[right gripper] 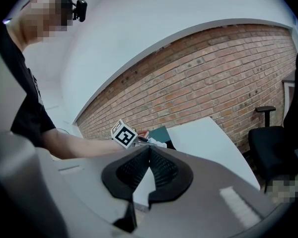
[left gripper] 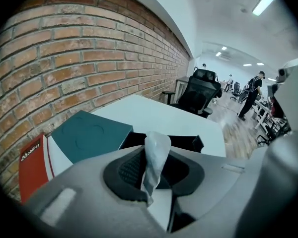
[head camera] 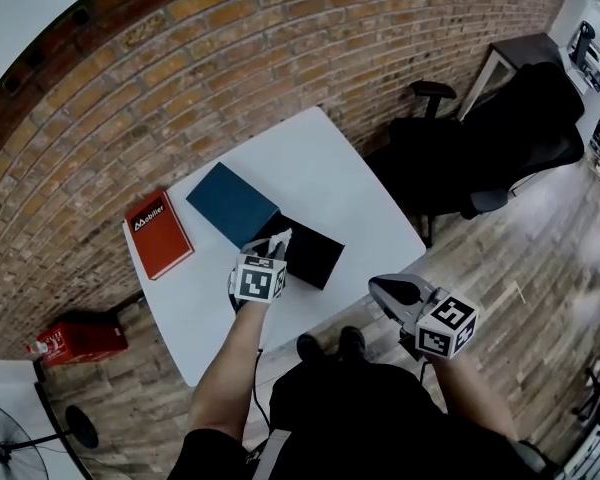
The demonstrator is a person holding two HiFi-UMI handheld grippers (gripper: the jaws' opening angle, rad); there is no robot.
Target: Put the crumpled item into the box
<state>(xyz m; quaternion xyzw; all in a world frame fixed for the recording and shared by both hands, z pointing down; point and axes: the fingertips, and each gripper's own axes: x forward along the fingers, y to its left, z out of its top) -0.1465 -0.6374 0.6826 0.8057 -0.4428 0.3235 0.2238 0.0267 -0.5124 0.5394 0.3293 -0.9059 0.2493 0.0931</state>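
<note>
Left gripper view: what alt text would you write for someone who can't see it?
The left tool grips a crumpled white paper, held upright between its jaws in front of an open black box on a white table. A teal lid and a red book lie to the left, beside a brick wall.

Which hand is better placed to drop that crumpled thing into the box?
Left. The left tool pinches the crumpled item right at the edge of the open box. The right tool is shut on nothing and hangs off the table, farther from the box.
</note>
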